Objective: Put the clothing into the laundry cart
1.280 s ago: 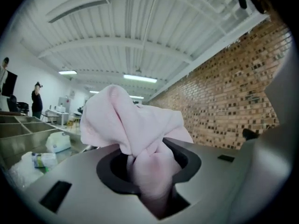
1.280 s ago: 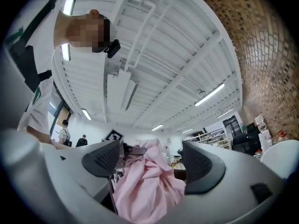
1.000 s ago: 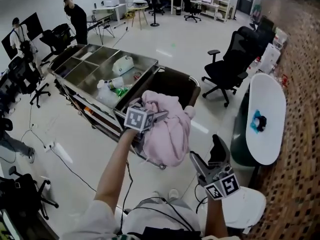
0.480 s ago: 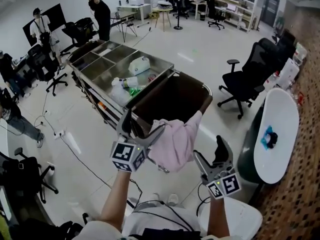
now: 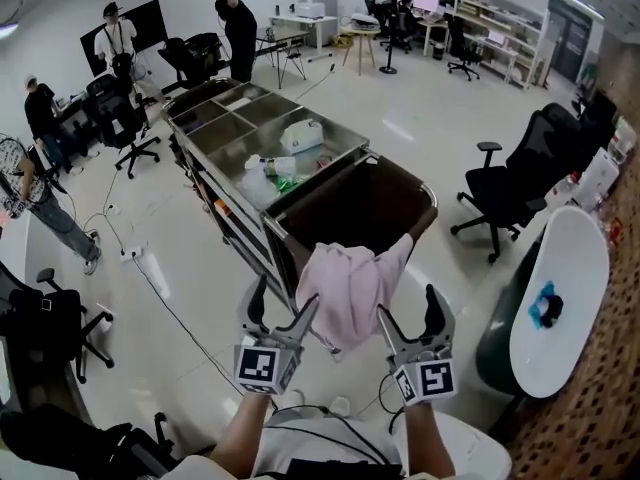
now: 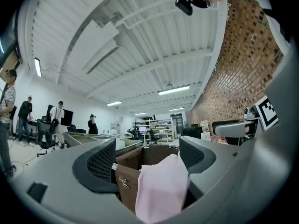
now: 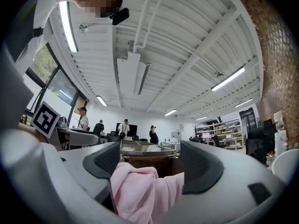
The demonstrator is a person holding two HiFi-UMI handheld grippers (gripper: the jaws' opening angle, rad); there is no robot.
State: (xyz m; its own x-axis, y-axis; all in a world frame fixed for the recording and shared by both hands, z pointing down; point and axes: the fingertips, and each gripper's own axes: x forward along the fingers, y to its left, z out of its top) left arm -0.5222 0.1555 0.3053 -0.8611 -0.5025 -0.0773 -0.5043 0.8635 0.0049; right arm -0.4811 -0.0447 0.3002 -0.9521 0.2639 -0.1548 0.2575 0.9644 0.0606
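Note:
A pink garment (image 5: 350, 286) hangs over the near rim of the brown laundry cart (image 5: 365, 206), part inside and part down the outer wall. My left gripper (image 5: 284, 310) hovers just left of it, jaws closing, with nothing pressed between them. To the right of the garment my right gripper (image 5: 408, 308) stands open and holds nothing. In the left gripper view the garment (image 6: 161, 190) and the cart (image 6: 149, 154) show beyond the jaws of the left gripper (image 6: 147, 149). The right gripper view shows the garment (image 7: 140, 195) low between the jaws of the right gripper (image 7: 150, 157).
A steel trolley (image 5: 225, 133) with compartments of bottles and bags adjoins the cart on its left. Black office chairs (image 5: 515, 193) and a white oval table (image 5: 560, 298) stand to the right. Several people stand at the back left. A cable (image 5: 190, 328) crosses the floor.
The left gripper let go of the pink garment and drew back toward me; the garment now hangs on the cart's rim. The right gripper rose and came nearer to it.

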